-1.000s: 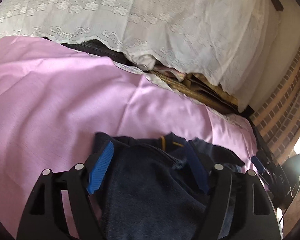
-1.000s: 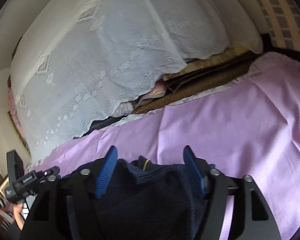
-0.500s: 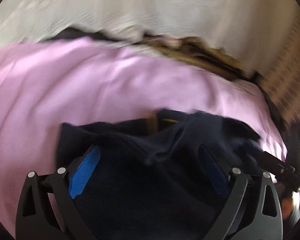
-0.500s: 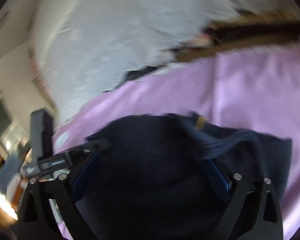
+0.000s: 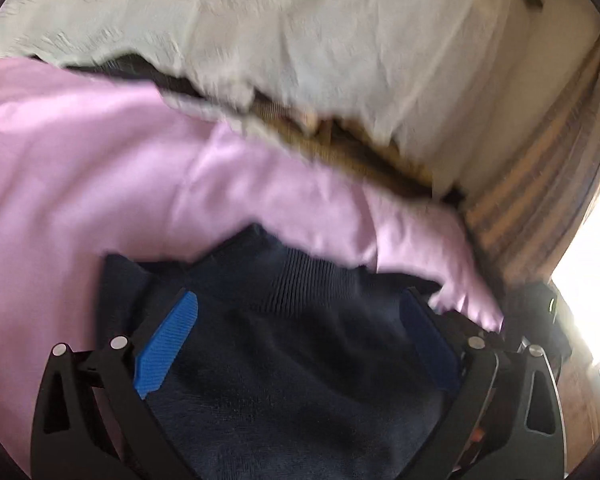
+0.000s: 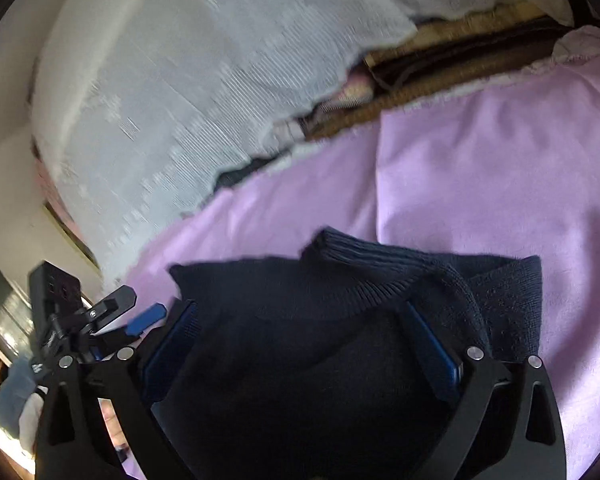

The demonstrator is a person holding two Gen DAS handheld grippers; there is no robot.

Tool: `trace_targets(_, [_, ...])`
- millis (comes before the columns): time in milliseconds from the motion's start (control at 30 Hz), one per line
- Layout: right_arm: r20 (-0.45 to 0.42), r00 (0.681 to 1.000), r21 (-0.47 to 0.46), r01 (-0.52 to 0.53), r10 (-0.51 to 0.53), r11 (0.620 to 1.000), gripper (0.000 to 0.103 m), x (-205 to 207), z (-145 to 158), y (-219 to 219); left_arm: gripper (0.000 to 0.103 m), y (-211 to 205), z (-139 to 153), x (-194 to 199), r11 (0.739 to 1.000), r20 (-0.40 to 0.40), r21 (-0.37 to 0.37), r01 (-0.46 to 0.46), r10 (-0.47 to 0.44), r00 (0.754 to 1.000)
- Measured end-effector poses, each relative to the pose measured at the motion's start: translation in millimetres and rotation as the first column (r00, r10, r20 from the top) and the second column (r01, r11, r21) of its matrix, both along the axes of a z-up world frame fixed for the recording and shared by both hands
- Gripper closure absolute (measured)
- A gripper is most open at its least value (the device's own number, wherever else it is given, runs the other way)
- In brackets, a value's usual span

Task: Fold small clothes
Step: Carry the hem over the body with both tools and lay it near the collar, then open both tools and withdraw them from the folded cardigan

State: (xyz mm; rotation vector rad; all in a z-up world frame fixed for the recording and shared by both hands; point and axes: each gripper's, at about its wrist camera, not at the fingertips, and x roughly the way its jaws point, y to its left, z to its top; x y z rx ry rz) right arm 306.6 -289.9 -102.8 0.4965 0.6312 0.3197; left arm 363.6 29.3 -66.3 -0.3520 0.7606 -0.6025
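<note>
A pink sheet (image 5: 100,184) is covering the bed, with a white lace cloth (image 6: 172,92) hanging at its far edge. A navy knit sweater (image 6: 320,344) is lying on the near part of the sheet. The left gripper (image 5: 300,320) and right gripper (image 6: 300,320) have just been opening their jaws and are standing wide apart, the sweater lying loose between their blue pads (image 5: 166,344).

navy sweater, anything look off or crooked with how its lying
Yes. The navy sweater lies bunched on the pink sheet: its ribbed hem is rolled up at one end, so the edge runs uneven.
</note>
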Motion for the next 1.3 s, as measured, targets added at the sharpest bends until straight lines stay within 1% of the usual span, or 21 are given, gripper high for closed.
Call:
trace_targets(33, [-0.024,1.0,0.01,0.002,-0.002,1.0,0.004,6,0,-2,0.005,-8,-12,10,0.994,-0.052,0.102,-0.033,0.039,0.998])
trace_targets(67, [-0.013,1.0,0.033,0.007,-0.007,0.999,0.004,6,0,-6,0.005,-10,-19,15,0.985,-0.062,0.155,-0.07,0.08,0.995])
trace_targets(167, [0.019,0.991,0.053,0.13,-0.131,0.99,0.004,-1,4,-27,0.005,-6,-9,11,0.975,-0.012,0.169,-0.146,0.15,0.989])
trace_targets(200, [0.017,0.991,0.099,0.133,-0.136,0.986,0.004,0,2,-35,0.005,-3,-7,9,0.954,0.015,0.211,-0.211,0.213,0.977])
trace_targets(233, [0.01,0.99,0.164,0.138,-0.142,0.977,0.004,0,0,-43,0.005,0,-5,8,0.915,0.043,0.27,-0.3,0.299,0.953])
trace_targets(267, [0.009,0.99,0.209,0.137,-0.142,0.968,0.004,-3,-1,-47,0.005,5,-3,6,0.91,0.044,0.264,-0.319,0.318,0.947])
trace_targets(300, [0.013,0.991,0.232,0.129,-0.136,0.964,0.004,-4,0,-48,0.005,9,-2,5,0.931,0.032,0.213,-0.295,0.295,0.955])
trace_targets(333, [0.036,0.992,0.242,0.11,-0.122,0.964,0.004,-4,4,-47,0.005,14,2,4,0.963,0.018,0.112,-0.247,0.246,0.969])
trace_targets(367, [0.066,0.993,0.247,0.081,-0.101,0.966,0.004,-3,8,-44,0.005,17,5,2,0.974,0.017,0.042,-0.223,0.223,0.975])
trace_targets(433, [0.093,0.995,0.248,0.008,-0.032,0.969,0.004,3,16,-37,0.005,15,15,-4,0.984,0.051,-0.033,-0.174,0.176,0.983])
trace_targets(500, [0.081,0.997,0.255,-0.037,0.017,0.966,0.004,14,18,-30,0.005,6,17,-5,0.991,0.074,-0.014,-0.131,0.132,0.988])
trace_targets(533, [0.053,0.999,0.25,-0.025,0.012,0.968,0.004,21,15,-29,0.005,2,13,-4,0.993,0.069,0.01,-0.116,0.115,0.991])
trace_targets(600, [-0.019,0.998,0.225,0.057,-0.054,0.973,0.004,32,7,-35,0.005,-7,-1,6,0.993,0.006,0.065,-0.1,0.1,0.995])
trace_targets(633, [-0.044,0.996,0.268,0.085,-0.076,0.96,0.004,37,1,-44,0.005,-7,-8,11,0.99,-0.028,0.089,-0.108,0.111,0.993])
trace_targets(700, [-0.023,0.995,0.31,0.1,-0.098,0.946,0.004,33,1,-52,0.005,-3,-13,16,0.991,-0.059,0.072,-0.115,0.119,0.991])
trace_targets(800, [-0.018,0.995,0.254,0.096,-0.095,0.962,0.004,31,4,-46,0.005,1,-7,8,0.989,-0.029,0.077,-0.13,0.132,0.991])
trace_targets(933, [0.028,0.996,0.231,0.076,-0.085,0.97,0.004,20,9,-39,0.005,-8,18,-7,0.999,0.055,0.001,-0.04,0.039,0.998])
trace_targets(1000, [0.027,0.998,0.237,0.049,-0.057,0.97,0.004,22,7,-36,0.005,-18,19,-4,1.0,0.054,0.012,-0.012,0.011,0.998])
trace_targets(1100, [0.027,0.998,0.237,0.044,-0.052,0.97,0.004,22,7,-38,0.005,-33,-15,23,0.99,-0.076,0.134,-0.032,0.043,0.996])
trace_targets(1133, [0.03,0.998,0.242,0.039,-0.047,0.969,0.003,22,7,-38,0.005,-36,-24,27,0.986,-0.078,0.163,-0.022,0.036,0.996])
trace_targets(1300, [0.057,0.996,0.227,0.051,-0.066,0.973,0.004,8,10,-36,0.005,-37,-15,10,0.97,-0.002,0.23,-0.083,0.086,0.996])
